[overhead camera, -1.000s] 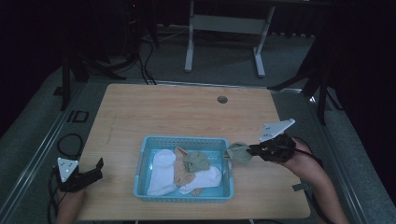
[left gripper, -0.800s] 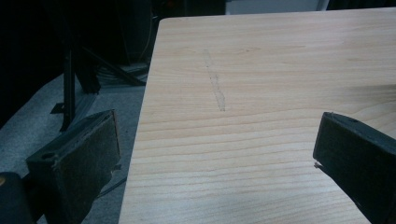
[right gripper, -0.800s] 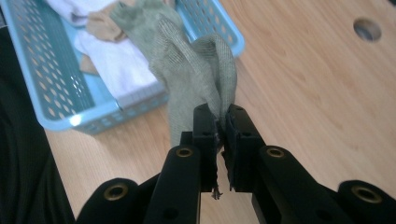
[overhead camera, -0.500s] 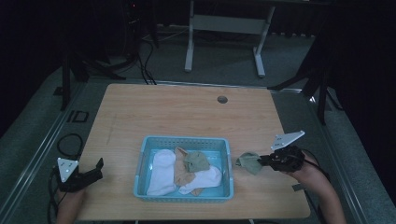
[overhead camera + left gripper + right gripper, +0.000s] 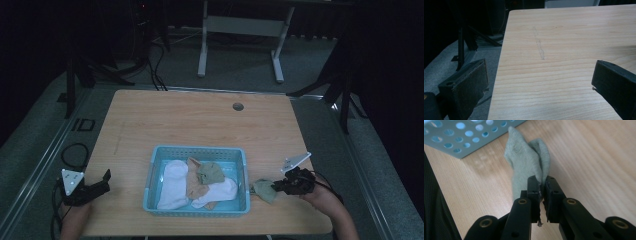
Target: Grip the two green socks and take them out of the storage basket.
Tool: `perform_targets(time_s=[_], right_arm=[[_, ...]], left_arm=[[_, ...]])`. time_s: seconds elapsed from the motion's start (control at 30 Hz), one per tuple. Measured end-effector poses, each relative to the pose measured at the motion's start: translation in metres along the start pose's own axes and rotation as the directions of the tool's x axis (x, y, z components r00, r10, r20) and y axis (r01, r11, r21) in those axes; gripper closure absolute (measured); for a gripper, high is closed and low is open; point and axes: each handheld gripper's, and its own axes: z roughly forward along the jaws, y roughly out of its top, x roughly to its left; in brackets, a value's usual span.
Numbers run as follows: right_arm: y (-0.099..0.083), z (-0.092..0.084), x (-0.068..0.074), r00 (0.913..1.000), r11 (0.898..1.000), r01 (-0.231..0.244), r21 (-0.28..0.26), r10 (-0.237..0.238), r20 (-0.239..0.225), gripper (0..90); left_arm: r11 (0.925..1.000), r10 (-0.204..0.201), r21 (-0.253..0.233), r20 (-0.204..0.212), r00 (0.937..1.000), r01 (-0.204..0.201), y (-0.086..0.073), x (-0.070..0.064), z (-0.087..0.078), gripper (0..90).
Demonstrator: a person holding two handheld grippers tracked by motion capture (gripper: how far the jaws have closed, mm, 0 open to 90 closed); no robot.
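Spreading under everything is the worktop, pale wood, with the blue basket near its front edge. White, tan and green socks lie heaped in the basket. My left claw rests at the front left corner, jaws wide apart and empty, well away from the basket. My right claw is clamped on a green sock, pinching a fold of its cloth between the pads. That sock hangs low over the worktop just beside the basket's right wall, outside it; I cannot tell whether its far end touches the wood. I judge the pinch thin: a loose fold could slip out. Letting go this near the wall might also leave it draped against the basket.
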Motion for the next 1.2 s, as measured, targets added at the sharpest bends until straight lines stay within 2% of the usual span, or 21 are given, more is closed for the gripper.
perform_targets(time_s=[0.33, 0.43, 0.57, 0.67, 0.87, 1.03, 1.2], right_arm=[[-0.005, 0.009, -0.005, 0.9997, 0.999, -0.024, 0.034, 0.024, -0.004, 81.4], [-0.005, 0.009, -0.007, 0.9993, 0.999, -0.029, 0.037, 0.028, 0.026, 73.3], [-0.001, -0.001, -0.012, 0.9973, 0.999, -0.052, -0.003, 0.052, 0.051, 63.3], [0.007, -0.011, -0.010, 0.9969, 0.999, -0.033, -0.023, 0.034, 0.071, 61.0], [0.033, -0.022, -0.003, 0.9985, 0.999, 0.026, -0.023, -0.025, 0.048, 57.4], [0.049, -0.025, 0.003, 0.9982, 0.998, 0.050, -0.035, -0.048, 0.036, 54.3], [0.066, -0.023, 0.010, 0.9946, 0.994, 0.102, -0.044, -0.100, 0.028, 50.9]], left_arm=[[1.0000, 0.003, -0.001, 0.000, 1.0000, -0.003, 0.000, 0.000, 0.000, 0.3], [1.0000, 0.003, 0.001, 0.000, 1.0000, -0.003, 0.000, 0.000, 0.000, 0.4], [1.0000, 0.005, 0.001, 0.000, 1.0000, -0.005, 0.000, 0.000, 0.000, 0.4], [1.0000, 0.004, 0.002, 0.000, 1.0000, -0.004, 0.000, 0.000, 0.000, 0.3], [1.0000, 0.006, 0.003, -0.001, 1.0000, -0.006, 0.000, 0.000, 0.000, 0.4], [1.0000, 0.005, 0.002, 0.000, 1.0000, -0.005, 0.000, 0.000, 0.000, 0.4], [1.0000, 0.005, 0.003, 0.001, 1.0000, -0.005, 0.000, 0.000, 0.000, 0.3]])
